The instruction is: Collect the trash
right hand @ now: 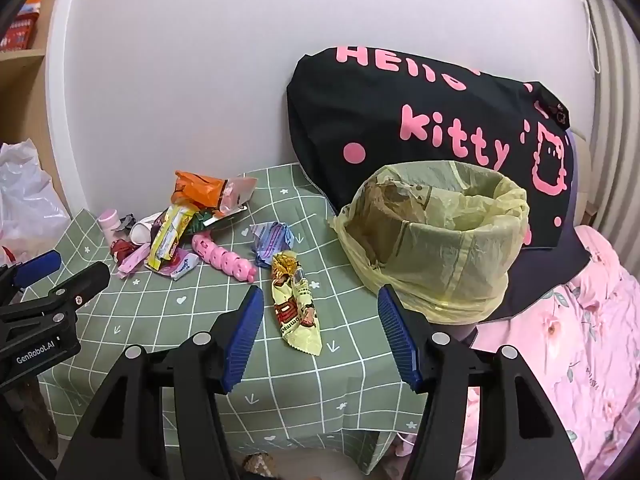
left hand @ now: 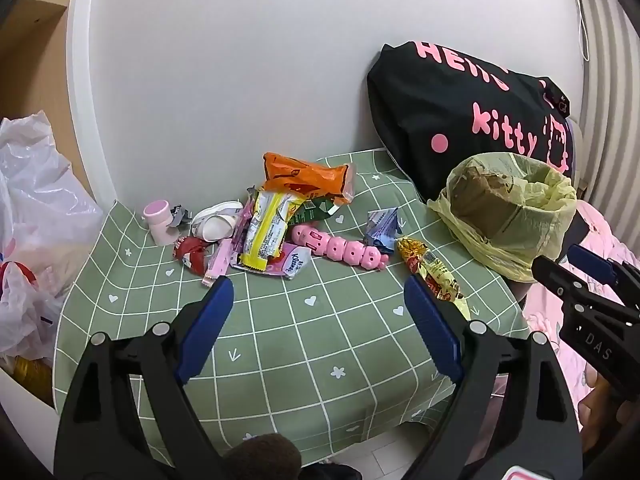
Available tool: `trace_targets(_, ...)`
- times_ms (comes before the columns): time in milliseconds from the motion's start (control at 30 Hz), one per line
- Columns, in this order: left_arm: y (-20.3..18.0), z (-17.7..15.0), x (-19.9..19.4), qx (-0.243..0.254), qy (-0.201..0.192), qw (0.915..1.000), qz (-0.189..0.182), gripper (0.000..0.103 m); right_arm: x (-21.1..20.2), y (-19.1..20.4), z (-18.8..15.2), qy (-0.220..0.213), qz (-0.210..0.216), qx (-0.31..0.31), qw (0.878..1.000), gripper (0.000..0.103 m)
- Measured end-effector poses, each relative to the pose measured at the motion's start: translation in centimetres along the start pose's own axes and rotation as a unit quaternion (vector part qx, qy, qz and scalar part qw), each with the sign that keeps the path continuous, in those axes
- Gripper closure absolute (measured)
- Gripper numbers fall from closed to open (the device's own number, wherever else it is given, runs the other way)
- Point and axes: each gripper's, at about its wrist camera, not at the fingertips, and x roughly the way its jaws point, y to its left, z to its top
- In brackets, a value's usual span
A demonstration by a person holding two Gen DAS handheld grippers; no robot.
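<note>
A bin lined with a yellow bag (left hand: 506,216) (right hand: 436,236) stands on the right of the green checked tablecloth (left hand: 280,344) (right hand: 312,372). Wrappers lie in a pile at the back left: an orange packet (left hand: 308,178) (right hand: 200,190), a yellow packet (left hand: 268,232) (right hand: 170,236), a tissue pack (left hand: 290,262). A gold and yellow wrapper (left hand: 434,272) (right hand: 296,308) and a crumpled blue-purple wrapper (left hand: 382,226) (right hand: 272,242) lie apart. My left gripper (left hand: 318,290) is open and empty above the cloth. My right gripper (right hand: 318,298) is open and empty, just short of the gold wrapper.
A pink segmented toy (left hand: 340,250) (right hand: 224,258), a pink cup (left hand: 160,220) and a small white shoe (left hand: 214,224) lie among the trash. A black Hello Kitty bag (left hand: 464,120) (right hand: 420,120) leans on the wall. White plastic bags (left hand: 36,216) sit left; pink bedding (right hand: 568,344) right.
</note>
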Motion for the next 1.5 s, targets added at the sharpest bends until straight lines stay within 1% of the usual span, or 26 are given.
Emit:
trace_targets(567, -0.27, 0.06, 0.01, -0.002, 0.001, 1.0000, 0.002, 0.020, 0.19, 0.07, 0.33, -0.004, 0.002, 0.008, 1.000, 0.047)
trace_targets(733, -0.01, 0.14, 0.37, -0.002, 0.005, 1.0000, -0.002, 0.020, 0.16, 0.04, 0.25, -0.006, 0.002, 0.009, 1.000, 0.047)
trace_targets(1500, -0.29, -0.40, 0.37, 0.001, 0.002, 1.0000, -0.008, 0.020, 0.25, 0.00, 0.30, -0.005, 0.004, 0.011, 1.000, 0.047)
